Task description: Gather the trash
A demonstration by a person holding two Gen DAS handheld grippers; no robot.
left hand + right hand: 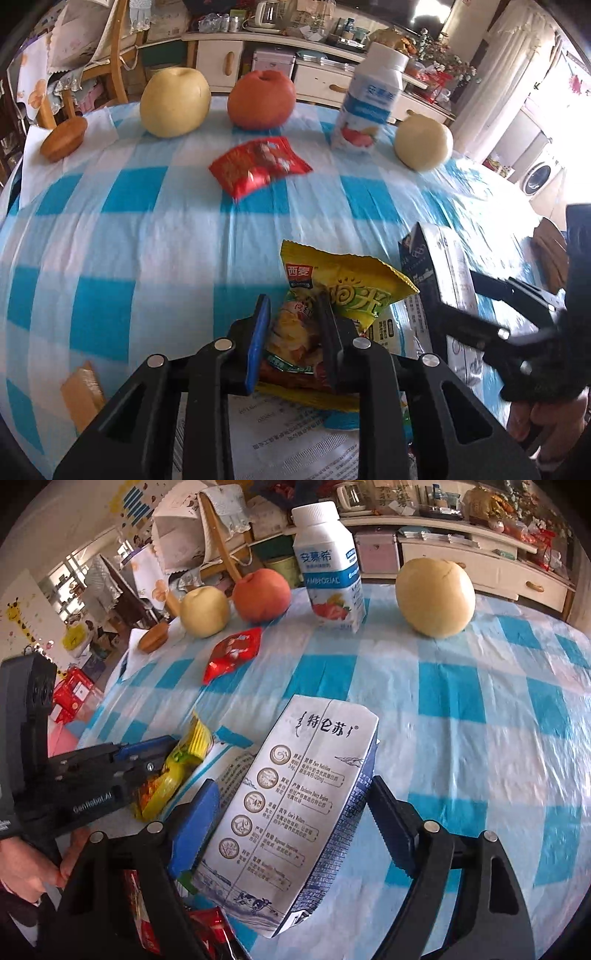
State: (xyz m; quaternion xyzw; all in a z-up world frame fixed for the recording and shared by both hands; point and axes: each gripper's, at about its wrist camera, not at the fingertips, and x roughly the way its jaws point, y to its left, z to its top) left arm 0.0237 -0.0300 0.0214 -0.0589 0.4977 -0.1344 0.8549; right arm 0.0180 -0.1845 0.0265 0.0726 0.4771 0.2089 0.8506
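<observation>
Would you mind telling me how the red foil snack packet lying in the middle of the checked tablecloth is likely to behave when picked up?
The red foil snack packet looks thin and crinkled, so it will probably flop and crumple under the jaws. Its glossy surface may be slippery. Lying flat on the blue-and-white checked tablecloth, it seems light and unlikely to roll.

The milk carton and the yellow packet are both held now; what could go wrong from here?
1. The right gripper holds the milk carton only near its lower end, so the tilted carton may swing or slip.
2. The left gripper pinches the yellow packet, a thin crumpled wrapper that could slide out.
3. The two grippers are close together and may knock each other.
</observation>
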